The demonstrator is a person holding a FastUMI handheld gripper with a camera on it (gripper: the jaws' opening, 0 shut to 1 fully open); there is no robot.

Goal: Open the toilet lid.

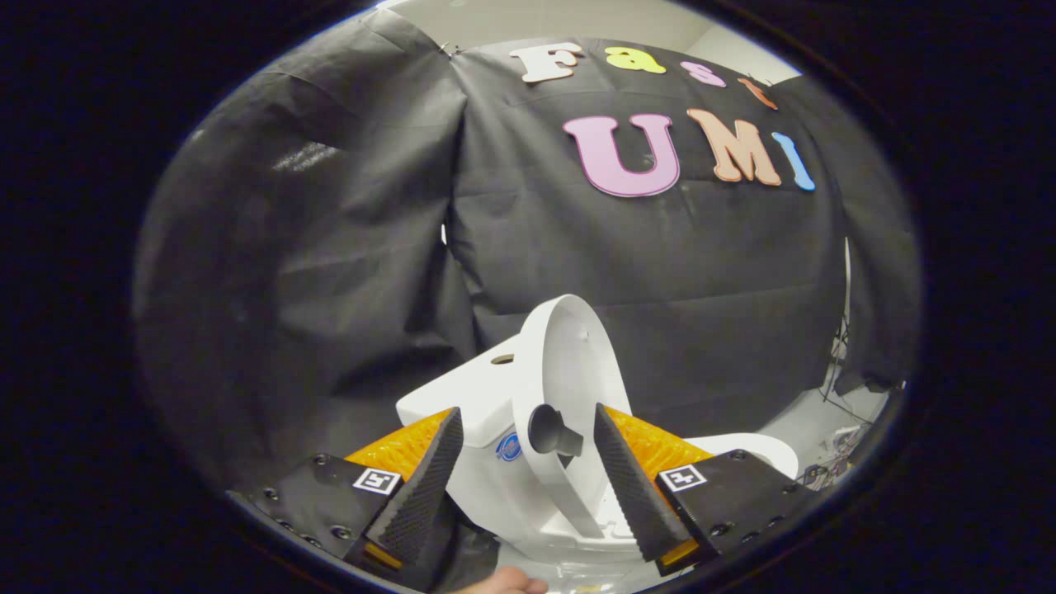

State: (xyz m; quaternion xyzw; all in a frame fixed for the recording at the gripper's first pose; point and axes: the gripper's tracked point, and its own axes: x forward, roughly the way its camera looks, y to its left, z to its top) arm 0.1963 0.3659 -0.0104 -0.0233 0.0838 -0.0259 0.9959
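Toilet lid (569, 363) stands near upright against the cistern (462, 396); gripper (528, 462) wide, empty, fingers straddling its rim: withdraw gently.

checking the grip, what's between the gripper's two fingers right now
In the gripper view, the raised toilet lid, with its dark knob, stands between the open gripper fingers, untouched by either.

**Toilet lid: raised**

Toilet lid (569, 363): white, oval, glossy plastic. Stands upright, tilted slightly back toward the white tank (462, 396) behind it. Underside faces forward, bearing a dark round knob (551, 431). Hinged end sits low at the white bowl (742, 450); free end is uppermost against the black cloth.
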